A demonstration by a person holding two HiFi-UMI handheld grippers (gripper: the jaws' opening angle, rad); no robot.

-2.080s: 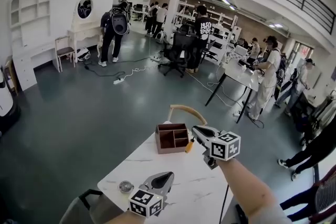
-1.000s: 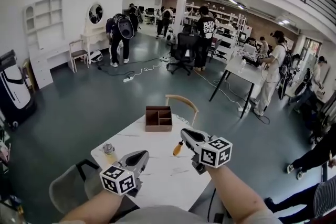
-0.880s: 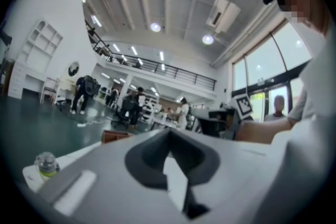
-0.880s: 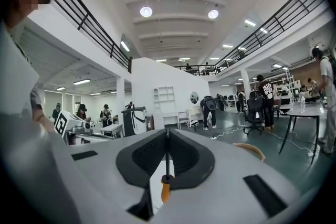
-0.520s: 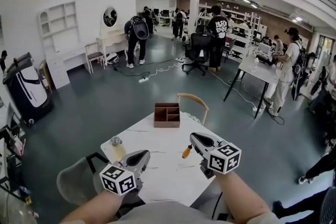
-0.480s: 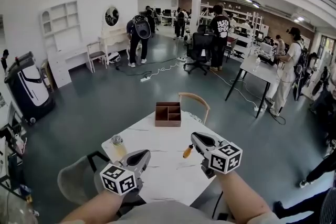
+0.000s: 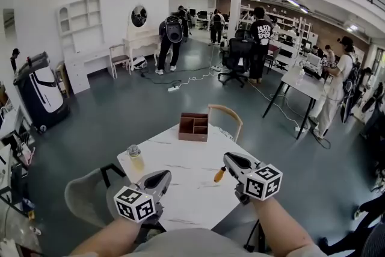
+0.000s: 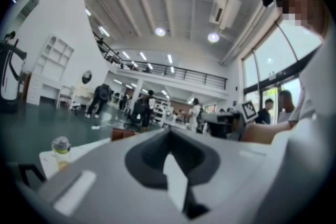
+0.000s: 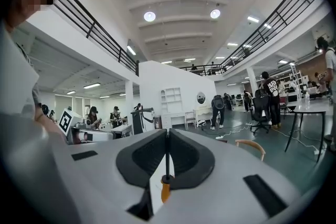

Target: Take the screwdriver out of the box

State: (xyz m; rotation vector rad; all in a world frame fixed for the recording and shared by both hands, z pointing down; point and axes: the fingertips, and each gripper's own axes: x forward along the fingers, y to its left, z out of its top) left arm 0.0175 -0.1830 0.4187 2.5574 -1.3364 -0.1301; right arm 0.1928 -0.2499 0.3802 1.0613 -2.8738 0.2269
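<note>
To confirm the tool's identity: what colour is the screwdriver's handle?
Orange; the screwdriver shows best in the head view.

A small bottle stands near the left edge of the white table, with a wooden chair behind.

orange screwdriver handle; brown box; white grey-veined table

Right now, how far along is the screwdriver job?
Done: the orange-handled screwdriver is out of the brown wooden compartment box, which stands at the far end of the white marble-patterned table. In hand: the right gripper is shut on the tool's thin metal shaft, handle hanging below the jaws. The left gripper is shut and empty. Left: probably only setting the tool down.
</note>
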